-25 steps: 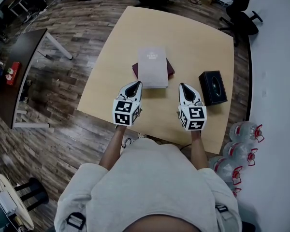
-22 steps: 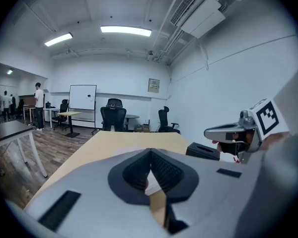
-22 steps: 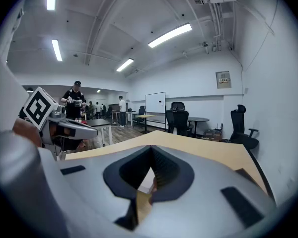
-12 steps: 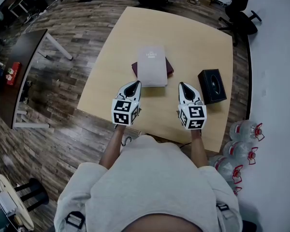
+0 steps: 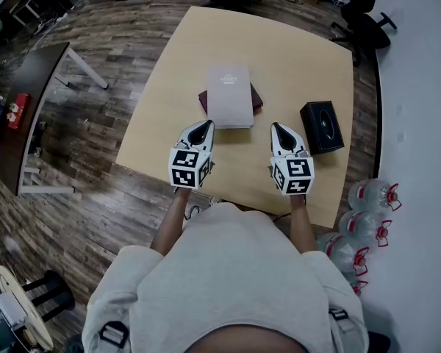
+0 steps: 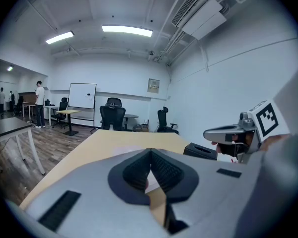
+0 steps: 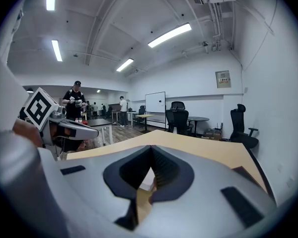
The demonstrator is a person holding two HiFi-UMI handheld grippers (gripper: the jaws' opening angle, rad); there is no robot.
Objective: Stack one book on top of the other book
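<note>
In the head view a pale grey book [image 5: 229, 95] lies on top of a dark red book [image 5: 254, 98], which pokes out at its left and right sides, on the wooden table [image 5: 294, 57]. My left gripper [image 5: 203, 128] hovers just near the stack's left front corner, shut and empty. My right gripper [image 5: 278, 129] hangs to the right of the stack, apart from it, also shut with nothing held. In the left gripper view [image 6: 150, 153] and the right gripper view [image 7: 151, 150] the jaws meet at their tips over the tabletop.
A black tissue box [image 5: 323, 126] stands on the table right of my right gripper. Water bottles [image 5: 367, 223] lie on the floor at the right. A dark desk [image 5: 26, 101] is off to the left, office chairs [image 5: 364, 20] beyond the table. People stand far off in the room [image 7: 75, 100].
</note>
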